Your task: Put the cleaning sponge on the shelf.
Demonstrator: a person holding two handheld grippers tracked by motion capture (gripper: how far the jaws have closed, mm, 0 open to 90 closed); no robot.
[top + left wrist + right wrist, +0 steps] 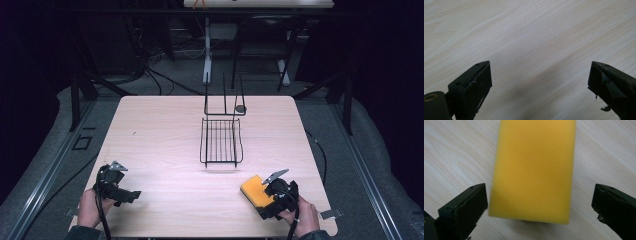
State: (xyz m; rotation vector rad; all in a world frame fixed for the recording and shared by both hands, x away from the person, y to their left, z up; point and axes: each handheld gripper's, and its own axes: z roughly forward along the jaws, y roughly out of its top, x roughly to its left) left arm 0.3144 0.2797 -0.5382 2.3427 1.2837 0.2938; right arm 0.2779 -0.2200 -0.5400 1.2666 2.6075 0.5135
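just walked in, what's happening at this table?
A person holds a pair of tongs in each hand at a wooden table. The right tongs are open, jaws either side of a yellow sponge lying flat, not yet gripped. The left tongs are open over bare tabletop. A black wire rack stands mid-table, apart from both.

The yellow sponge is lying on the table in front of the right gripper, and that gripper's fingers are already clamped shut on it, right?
Not quite. The yellow sponge does lie on the table in front of the right gripper, but its fingers stand wide open on either side of the sponge, apart from it, as the right gripper view shows.
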